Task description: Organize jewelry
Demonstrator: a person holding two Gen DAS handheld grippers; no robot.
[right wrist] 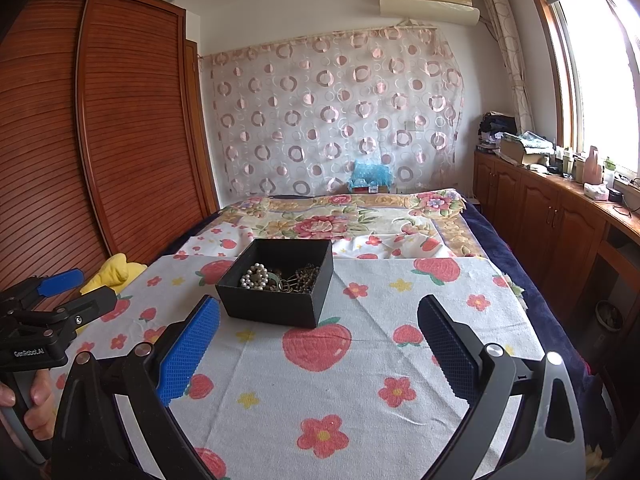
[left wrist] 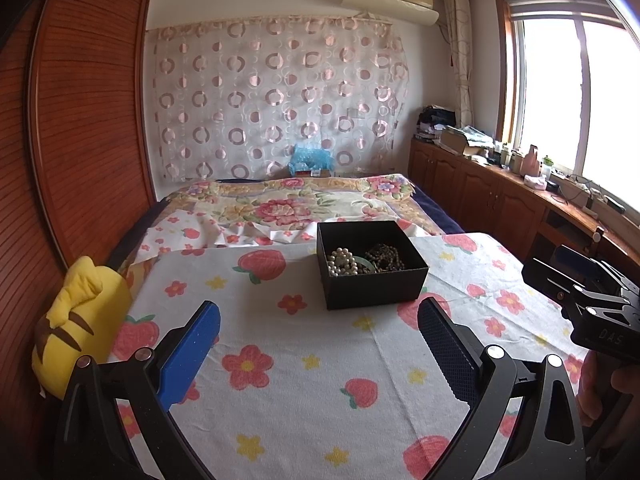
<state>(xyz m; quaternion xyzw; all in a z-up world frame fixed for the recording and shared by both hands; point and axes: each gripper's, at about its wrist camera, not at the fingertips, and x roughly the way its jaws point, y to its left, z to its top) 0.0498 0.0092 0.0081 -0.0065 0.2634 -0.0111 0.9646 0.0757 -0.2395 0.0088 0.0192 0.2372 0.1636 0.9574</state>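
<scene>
The jewelry (left wrist: 362, 260) (pearl beads, dark strands) was gathered in the black box (left wrist: 376, 288), which was set on the strawberry-print cloth (left wrist: 304, 360), presumably to keep the pieces together. Either a sorted end or a tangle awaiting sorting was suggested. The left gripper (left wrist: 318, 328) and the right gripper (right wrist: 318, 324) were held level before the box, jaws spread wide, nothing gripped.
</scene>
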